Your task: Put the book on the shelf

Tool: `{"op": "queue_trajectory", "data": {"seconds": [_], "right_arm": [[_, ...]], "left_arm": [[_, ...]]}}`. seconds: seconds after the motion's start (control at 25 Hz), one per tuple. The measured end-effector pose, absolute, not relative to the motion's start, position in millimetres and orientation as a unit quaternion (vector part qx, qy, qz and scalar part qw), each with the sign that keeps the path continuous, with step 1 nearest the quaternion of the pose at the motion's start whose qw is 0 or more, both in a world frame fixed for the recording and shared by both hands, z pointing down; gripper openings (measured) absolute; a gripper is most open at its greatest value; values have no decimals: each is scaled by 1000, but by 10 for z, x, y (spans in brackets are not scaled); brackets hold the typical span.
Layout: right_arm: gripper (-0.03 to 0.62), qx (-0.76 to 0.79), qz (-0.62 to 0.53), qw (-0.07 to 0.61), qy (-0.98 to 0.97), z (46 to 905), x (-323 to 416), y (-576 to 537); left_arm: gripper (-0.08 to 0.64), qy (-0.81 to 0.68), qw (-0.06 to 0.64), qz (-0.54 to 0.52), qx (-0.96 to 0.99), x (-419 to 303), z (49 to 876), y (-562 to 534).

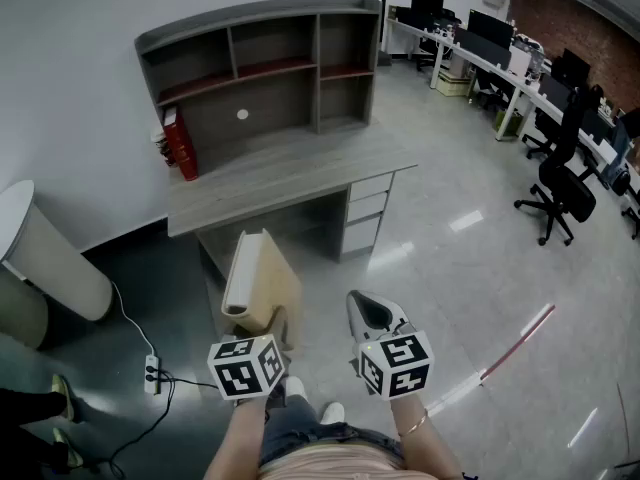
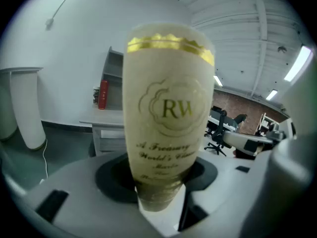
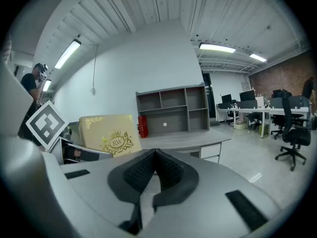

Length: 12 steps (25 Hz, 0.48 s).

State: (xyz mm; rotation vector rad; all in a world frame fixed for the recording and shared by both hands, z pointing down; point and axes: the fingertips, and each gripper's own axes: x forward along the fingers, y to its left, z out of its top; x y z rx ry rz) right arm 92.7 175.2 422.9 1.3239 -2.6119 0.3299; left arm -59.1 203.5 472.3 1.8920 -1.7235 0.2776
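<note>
A cream book [image 1: 260,283] with gold print stands upright between the jaws of my left gripper [image 1: 263,320], which is shut on it. In the left gripper view its spine [image 2: 168,118] fills the middle, clamped at its lower end by the left gripper [image 2: 161,197]. My right gripper [image 1: 362,303] is beside it, shut and empty; its pads [image 3: 168,170] meet. In the right gripper view the book [image 3: 109,133] shows at the left. The grey shelf [image 1: 260,63] sits on a desk [image 1: 290,173] some way ahead, with a red book [image 1: 180,143] at its left end.
A white round column [image 1: 50,258] stands at the left, with a power strip [image 1: 152,373] and cable on the floor near it. Office chairs [image 1: 560,178] and desks with monitors [image 1: 480,38] line the right. A red and white rod [image 1: 520,343] lies on the floor.
</note>
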Motion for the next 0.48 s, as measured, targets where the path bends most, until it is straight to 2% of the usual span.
{"op": "queue_trajectory", "data": {"seconds": [0.48], "right_arm": [[8, 443, 139, 81, -882, 4322, 1073, 1795]], "left_arm": [[224, -643, 273, 121, 705, -549, 4759, 2030]]}}
